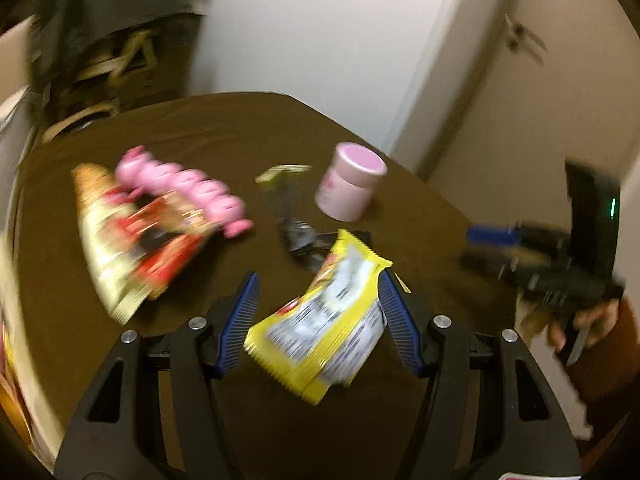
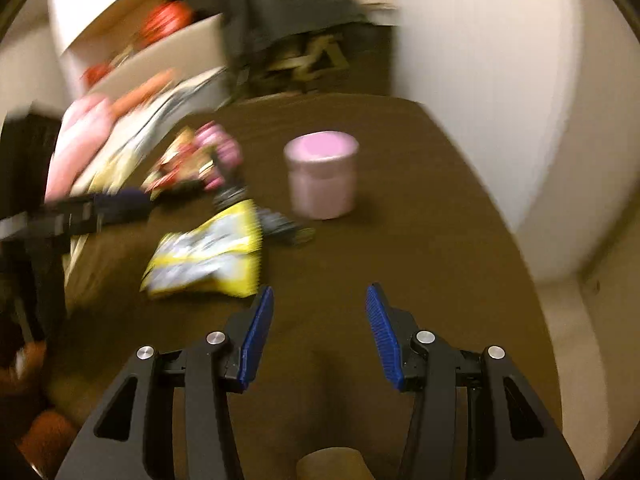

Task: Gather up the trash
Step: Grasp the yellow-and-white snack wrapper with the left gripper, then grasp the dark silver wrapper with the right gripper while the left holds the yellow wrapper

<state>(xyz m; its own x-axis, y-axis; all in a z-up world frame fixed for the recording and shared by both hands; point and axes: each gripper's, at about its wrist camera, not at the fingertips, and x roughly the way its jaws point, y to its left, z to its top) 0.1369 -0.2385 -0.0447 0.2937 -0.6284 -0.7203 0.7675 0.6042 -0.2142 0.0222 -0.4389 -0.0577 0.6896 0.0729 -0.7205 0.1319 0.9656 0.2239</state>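
A yellow snack wrapper lies on the brown table, between the open jaws of my left gripper; whether it touches the right finger I cannot tell. It also shows in the right wrist view, left of my open, empty right gripper. A red and gold wrapper lies at the left, a dark crumpled wrapper beyond the yellow one, and a small yellow-green scrap farther back. The right gripper shows at the right edge in the left wrist view.
A pink lidded cup stands upright at the table's far right, also in the right wrist view. A pink toy lies on the red wrapper. A white wall and door are at the right. A chair with dark clothing stands behind.
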